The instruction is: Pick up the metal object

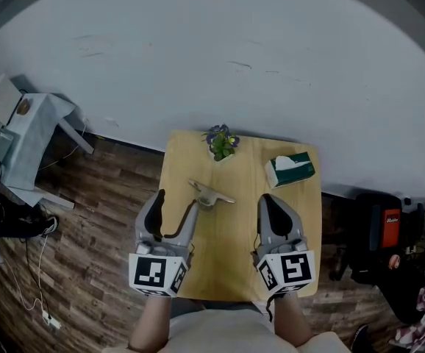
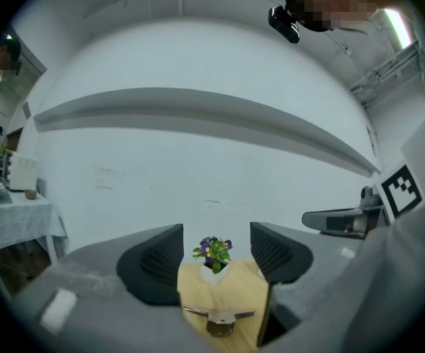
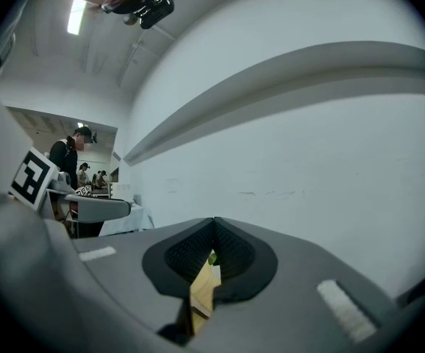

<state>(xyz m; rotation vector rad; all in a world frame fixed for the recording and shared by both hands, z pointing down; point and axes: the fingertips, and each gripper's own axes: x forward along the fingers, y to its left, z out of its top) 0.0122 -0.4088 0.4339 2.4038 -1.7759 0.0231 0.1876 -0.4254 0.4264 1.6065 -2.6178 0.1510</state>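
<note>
Nearest the lens in the head view are both marker cubes, low in the frame, each on its gripper above a forearm. The left claw sits left of centre with its jaws apart and nothing clamped between them. In the left gripper view, the left claw shows its two dark ribbed pads well separated, with bare table showing in the gap. The right claw sits right of centre. In the right gripper view the right claw has its jaws closed together, the pads meeting at their tips, and it holds nothing.

Just beyond the left claw's tips lies the metal object, a small grey piece with two thin arms, flat on the table near the middle of the frame. The left gripper view shows the metal object low in the gap between the jaws, not touched by either.

Further up the table, at its far edge, stands a small potted plant with purple flowers in a white pot. A green tissue box lies at the upper right of the tabletop. Around the table is dark wooden floor, and a white wall fills the upper half of the frame
</note>
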